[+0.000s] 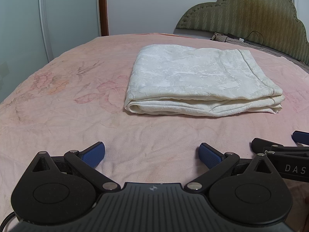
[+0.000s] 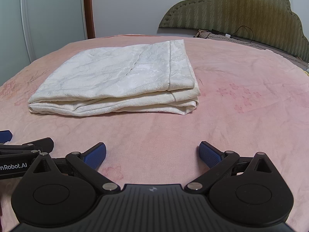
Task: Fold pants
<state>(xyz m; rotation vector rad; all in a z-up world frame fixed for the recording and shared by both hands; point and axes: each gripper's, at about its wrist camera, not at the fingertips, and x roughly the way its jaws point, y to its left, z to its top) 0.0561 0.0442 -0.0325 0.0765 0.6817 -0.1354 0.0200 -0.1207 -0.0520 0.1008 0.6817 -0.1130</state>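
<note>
Both my claws, left claw (image 1: pixel 151 154) and right claw (image 2: pixel 152 153), sit spread apart and empty; pants (image 1: pixel 199 81) lie folded on the bed (image 1: pixel 58 106), so I judge folding done.

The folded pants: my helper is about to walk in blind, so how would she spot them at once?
Start at the bed with the pink floral blanket and green headboard. Mid-bed lie the pants, a flat stacked rectangle. They are the only cream-white thing on the pink.
</note>
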